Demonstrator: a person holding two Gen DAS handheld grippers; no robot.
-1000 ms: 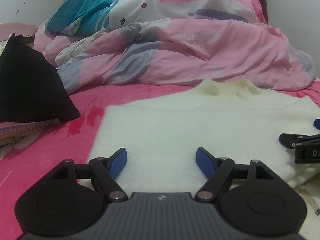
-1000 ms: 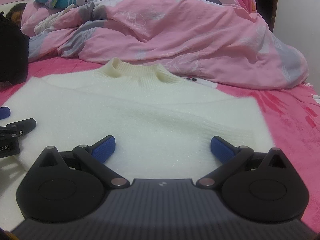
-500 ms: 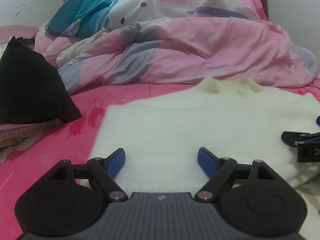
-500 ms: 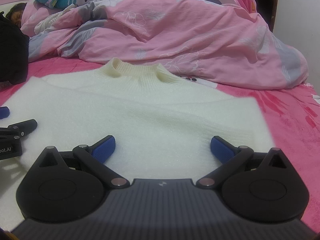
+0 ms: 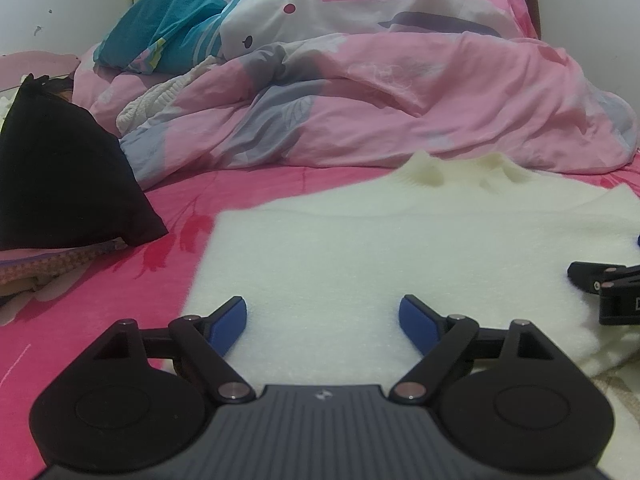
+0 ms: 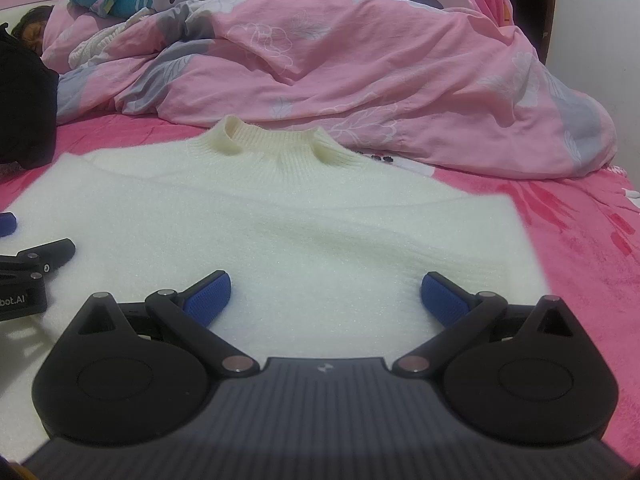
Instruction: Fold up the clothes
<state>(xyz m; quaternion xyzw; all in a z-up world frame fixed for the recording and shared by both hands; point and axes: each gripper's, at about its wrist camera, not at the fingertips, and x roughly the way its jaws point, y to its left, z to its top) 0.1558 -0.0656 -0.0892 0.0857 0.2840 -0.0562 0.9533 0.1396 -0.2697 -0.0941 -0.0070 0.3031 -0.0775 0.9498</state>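
You are holding two black grippers with blue pads over a fluffy cream-white knit sweater [image 6: 280, 216] that lies flat on the bed's bright pink flowered sheet [image 5: 120, 280]. The sweater's ribbed neck [image 6: 276, 142] points away from you, toward a big rumpled pink and grey quilt [image 6: 360, 60] piled across the back of the bed. Your left gripper [image 5: 322, 318] sits low over the left part of the sweater, close to its left edge. Its jaws have just been opening wider, and now they stand far apart with only the flat sweater showing between the blue pads [image 5: 228, 324]; they do not pinch any cloth. Your right gripper [image 6: 326, 298] sits low over the right part of the sweater, near the side edge on the right. Its jaws are spread wide too, and nothing is pinched between them. Each gripper shows up at the edge of the other one's view, so they are side by side above the sweater. A black cloth bundle [image 5: 60, 168] sits on the sheet to the left, well apart from the sweater. A teal blue pillow [image 5: 168, 16] lies at the back left, on top of the quilt pile. A person's dark hair [image 6: 30, 20] peeks out from under the quilt at the far left.
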